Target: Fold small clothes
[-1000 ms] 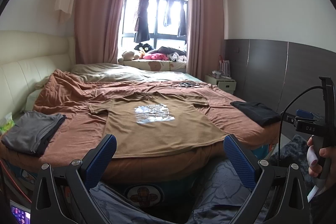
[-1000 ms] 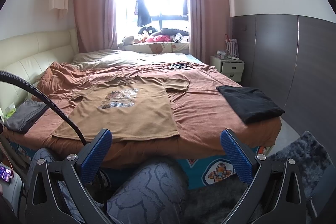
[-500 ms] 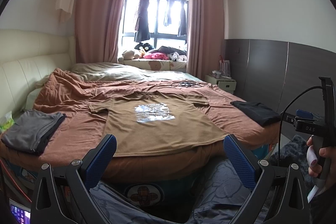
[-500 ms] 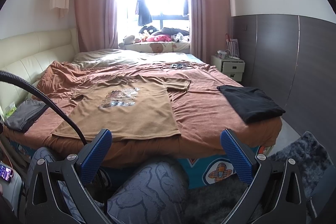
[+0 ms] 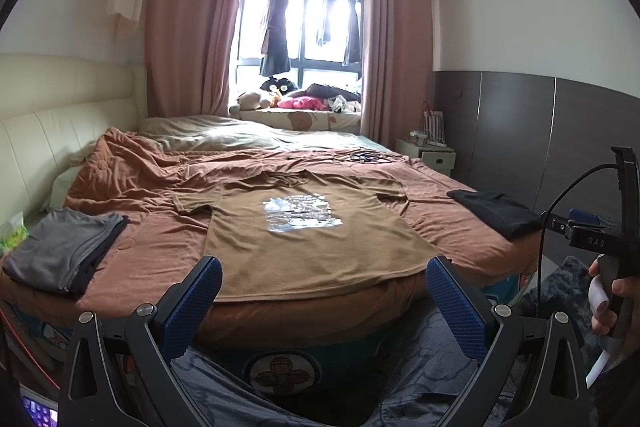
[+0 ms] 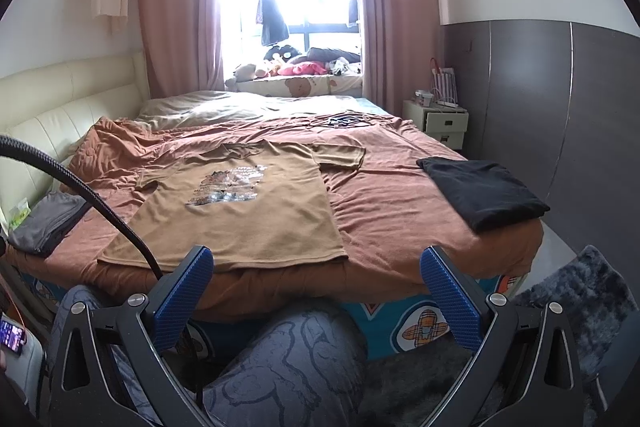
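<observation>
A brown T-shirt (image 5: 316,239) lies flat on the bed (image 5: 160,247), picture side up, with its bottom edge at the near side of the bed. Both sleeves are spread out. It is not folded yet.

The left gripper (image 5: 320,303) is wide open and holds nothing. The right gripper (image 6: 316,291) is wide open too, and it is empty. Both hang in front of the near edge of the bed, apart from the shirt. The person's knees (image 6: 288,359) show below them.

The first fold looks like the step to do now. To do it well, each gripper should take just the shirt cloth and not the brown blanket under it, since the two are almost the same color. One gripper should grab near the bottom edge and one near the shoulder on the same side. Then both should lift together and lay that side over the picture, so the edge stays straight.

There are no boxes or baskets to see. A folded gray pile (image 5: 60,251) sits on the near left of the bed. A folded black cloth (image 6: 480,191) sits on the right side. The folded shirt could go next to one of these.
</observation>
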{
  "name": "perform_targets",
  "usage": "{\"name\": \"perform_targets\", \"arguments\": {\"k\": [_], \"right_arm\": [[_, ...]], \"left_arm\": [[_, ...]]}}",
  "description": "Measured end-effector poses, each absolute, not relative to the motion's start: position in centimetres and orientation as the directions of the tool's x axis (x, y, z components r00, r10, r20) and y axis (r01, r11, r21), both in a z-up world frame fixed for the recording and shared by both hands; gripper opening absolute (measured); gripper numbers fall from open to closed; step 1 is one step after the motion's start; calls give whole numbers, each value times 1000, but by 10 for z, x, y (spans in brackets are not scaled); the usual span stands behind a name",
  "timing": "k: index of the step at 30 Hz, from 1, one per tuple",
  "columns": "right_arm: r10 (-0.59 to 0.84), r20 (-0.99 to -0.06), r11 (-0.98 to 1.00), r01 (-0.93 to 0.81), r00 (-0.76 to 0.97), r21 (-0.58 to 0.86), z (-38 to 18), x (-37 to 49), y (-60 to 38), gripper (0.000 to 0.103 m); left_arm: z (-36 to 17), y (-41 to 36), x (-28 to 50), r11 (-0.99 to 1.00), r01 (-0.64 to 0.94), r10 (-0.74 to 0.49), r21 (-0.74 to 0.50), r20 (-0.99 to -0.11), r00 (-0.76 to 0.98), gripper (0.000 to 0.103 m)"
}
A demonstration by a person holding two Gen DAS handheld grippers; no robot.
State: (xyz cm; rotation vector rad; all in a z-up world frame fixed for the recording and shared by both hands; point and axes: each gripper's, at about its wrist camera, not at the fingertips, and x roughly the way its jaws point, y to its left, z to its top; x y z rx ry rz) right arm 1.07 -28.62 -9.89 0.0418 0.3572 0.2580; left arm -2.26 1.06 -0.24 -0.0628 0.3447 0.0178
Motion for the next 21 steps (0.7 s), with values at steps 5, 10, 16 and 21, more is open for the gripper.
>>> {"name": "perform_targets", "arguments": {"k": [5,10,16,21], "right_arm": [[257,-347,966,-245,902,80,-99,23,-278,103],[260,-360,965,-250,896,74,-99,42,-267,103],[266,-369,964,-251,890,89,-97,70,-262,103],[261,-389,965,-244,883,92,-96,97,-251,103]], "left_arm": [[-6,20,-8,997,-39,16,-60,-351,936,103],[-10,36,11,997,-48,22,-62,-366,930,103],[-11,57,44,995,-66,34,-70,-384,923,103],[-12,76,73,994,-81,46,-72,-400,915,103]]}}
